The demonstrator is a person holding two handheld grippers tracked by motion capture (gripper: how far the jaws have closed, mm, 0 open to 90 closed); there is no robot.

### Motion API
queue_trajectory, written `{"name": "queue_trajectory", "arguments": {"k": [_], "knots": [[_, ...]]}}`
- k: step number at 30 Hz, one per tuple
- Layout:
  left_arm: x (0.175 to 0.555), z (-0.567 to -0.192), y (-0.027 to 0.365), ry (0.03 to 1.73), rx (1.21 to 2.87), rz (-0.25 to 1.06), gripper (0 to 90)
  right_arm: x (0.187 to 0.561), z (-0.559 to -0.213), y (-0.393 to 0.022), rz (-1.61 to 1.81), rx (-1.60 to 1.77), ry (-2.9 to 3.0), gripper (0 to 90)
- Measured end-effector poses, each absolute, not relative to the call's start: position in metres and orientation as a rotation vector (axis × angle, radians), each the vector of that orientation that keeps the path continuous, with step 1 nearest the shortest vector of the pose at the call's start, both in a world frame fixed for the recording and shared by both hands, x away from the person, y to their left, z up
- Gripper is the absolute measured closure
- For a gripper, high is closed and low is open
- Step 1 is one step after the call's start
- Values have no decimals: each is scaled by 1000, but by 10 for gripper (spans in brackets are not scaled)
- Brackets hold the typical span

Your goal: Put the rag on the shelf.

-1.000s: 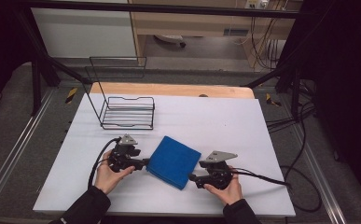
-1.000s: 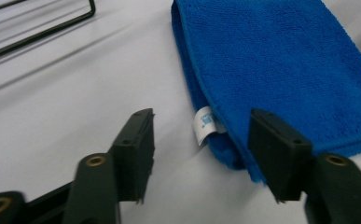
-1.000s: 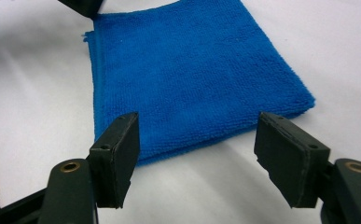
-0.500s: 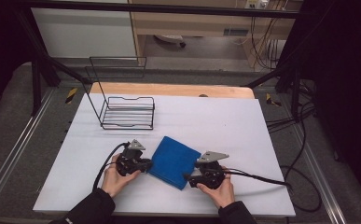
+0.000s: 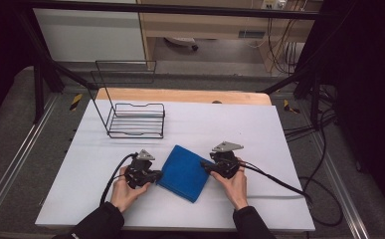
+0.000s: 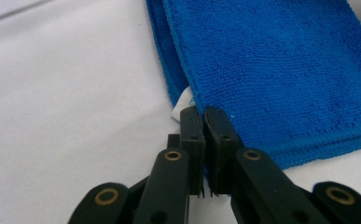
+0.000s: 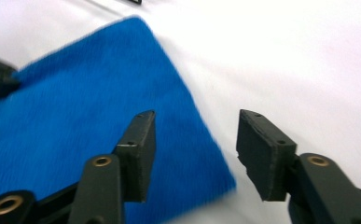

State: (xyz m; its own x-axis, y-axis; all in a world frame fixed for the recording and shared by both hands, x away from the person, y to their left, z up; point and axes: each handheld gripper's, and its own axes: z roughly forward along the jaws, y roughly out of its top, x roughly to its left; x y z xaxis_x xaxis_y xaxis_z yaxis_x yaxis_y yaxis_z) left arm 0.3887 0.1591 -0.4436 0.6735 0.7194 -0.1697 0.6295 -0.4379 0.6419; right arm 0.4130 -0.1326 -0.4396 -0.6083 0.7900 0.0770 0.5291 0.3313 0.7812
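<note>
You are working on a folded blue cloth point(image 5: 184, 172) that is lying flat on the white counter point(image 5: 279, 129), near its front edge and between your two hands.

Your left gripper point(image 5: 155, 176) is sitting at the cloth's left edge. In the left gripper view its fingers point(image 6: 191, 135) are pressed together and are pinching the cloth's hem, right beside a small white tag point(image 6: 183, 103) that is poking out from the fold. The layers of the cloth are showing as stacked edges along that side.

Your right gripper point(image 5: 206, 167) is sitting at the cloth's right edge. Its fingers point(image 7: 141, 149) are standing spread, having just been closing, and they are not pressing on anything: in the right gripper view one finger is hanging over the blue cloth, the other over bare counter, with the cloth's edge and corner lying between them. That view is blurred.

A black wire rack point(image 5: 133, 117) is standing well apart from the cloth, toward the counter's far left. A wooden board point(image 5: 180, 95) is lying along the far edge.
</note>
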Motion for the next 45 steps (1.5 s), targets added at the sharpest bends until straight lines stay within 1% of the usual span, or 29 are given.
{"name": "queue_trajectory", "arguments": {"k": [8,12,17,19,20,25,30,34,40,42,43,45], "knots": [[388,-445,159,1044,2170,149,842,446,-446,-99,1202,1114,2344,556],[389,-445,160,1038,2178,147,852,458,-454,-89,1152,1114,2381,616],[388,-444,159,1040,2182,160,875,462,-457,-86,1200,1119,2418,773],[387,-444,159,1036,2177,166,880,462,-456,-86,1208,1123,2430,858],[385,-443,159,1041,2173,178,882,461,-455,-86,1208,1119,2432,870],[373,-438,165,1044,2162,197,884,459,-449,-80,1250,1024,2430,882],[360,-435,171,1062,2155,213,884,458,-444,-66,1287,942,2458,883],[347,-433,177,1083,2144,260,883,460,-442,-44,1290,835,2506,882],[353,-438,178,1114,2103,246,870,468,-448,-39,1211,807,2517,870],[354,-439,178,1100,2100,253,851,469,-450,-39,1207,806,2510,852],[354,-438,179,1095,2094,262,822,468,-449,-40,1208,809,2505,823],[354,-434,182,1082,2079,273,734,466,-444,-43,1231,820,2483,778]]}}
